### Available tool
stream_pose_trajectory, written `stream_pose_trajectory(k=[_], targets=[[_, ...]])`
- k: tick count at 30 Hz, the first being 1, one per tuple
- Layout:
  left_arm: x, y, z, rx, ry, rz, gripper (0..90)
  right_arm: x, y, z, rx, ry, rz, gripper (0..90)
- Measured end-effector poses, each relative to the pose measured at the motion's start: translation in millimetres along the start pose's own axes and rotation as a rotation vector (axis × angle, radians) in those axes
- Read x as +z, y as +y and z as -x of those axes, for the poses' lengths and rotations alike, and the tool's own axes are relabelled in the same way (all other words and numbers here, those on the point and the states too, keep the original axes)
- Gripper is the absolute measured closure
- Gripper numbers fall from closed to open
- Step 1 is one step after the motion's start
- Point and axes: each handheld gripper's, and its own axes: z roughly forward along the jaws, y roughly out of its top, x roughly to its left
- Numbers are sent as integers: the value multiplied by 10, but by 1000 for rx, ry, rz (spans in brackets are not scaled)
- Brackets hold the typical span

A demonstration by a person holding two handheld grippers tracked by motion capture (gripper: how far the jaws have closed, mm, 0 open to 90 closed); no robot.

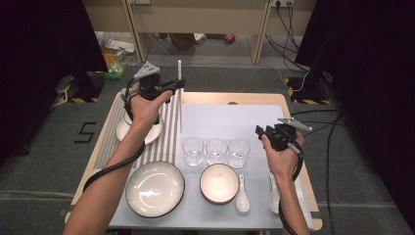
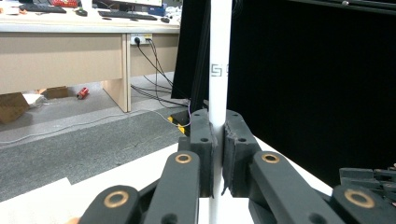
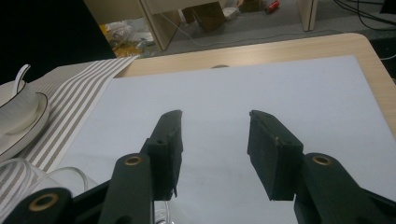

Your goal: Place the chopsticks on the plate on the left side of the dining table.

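Observation:
My left gripper (image 1: pixel 177 85) (image 2: pixel 218 122) hovers over the back left of the table, above the striped cloth (image 1: pixel 166 142). It is shut on a thin white stick (image 1: pixel 179 68) (image 2: pixel 219 56) with a small printed mark, held upright between the pads. My right gripper (image 1: pixel 259 131) (image 3: pixel 215 119) hangs over the right side of the white mat (image 1: pixel 220 117) (image 3: pixel 243 88). Its jaws stand apart with nothing between them.
Three clear glasses (image 1: pixel 216 150) stand in a row mid-mat. In front of them are a small bowl (image 1: pixel 219 183), a large ribbed plate (image 1: pixel 154 188) and two white spoons (image 1: pixel 242 196) (image 1: pixel 274 196). A cup on a saucer (image 1: pixel 147 134) (image 3: pixel 18 100) sits under my left hand.

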Motion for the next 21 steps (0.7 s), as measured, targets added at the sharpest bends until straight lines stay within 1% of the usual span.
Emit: stream_pose_trajectory(k=[9, 21], targets=[[-99, -33, -35, 4, 16, -3, 834, -48, -56, 41, 7, -8, 6, 553], [-236, -78, -70, 0, 24, 2, 834, -82, -129, 81, 17, -13, 11, 553]])
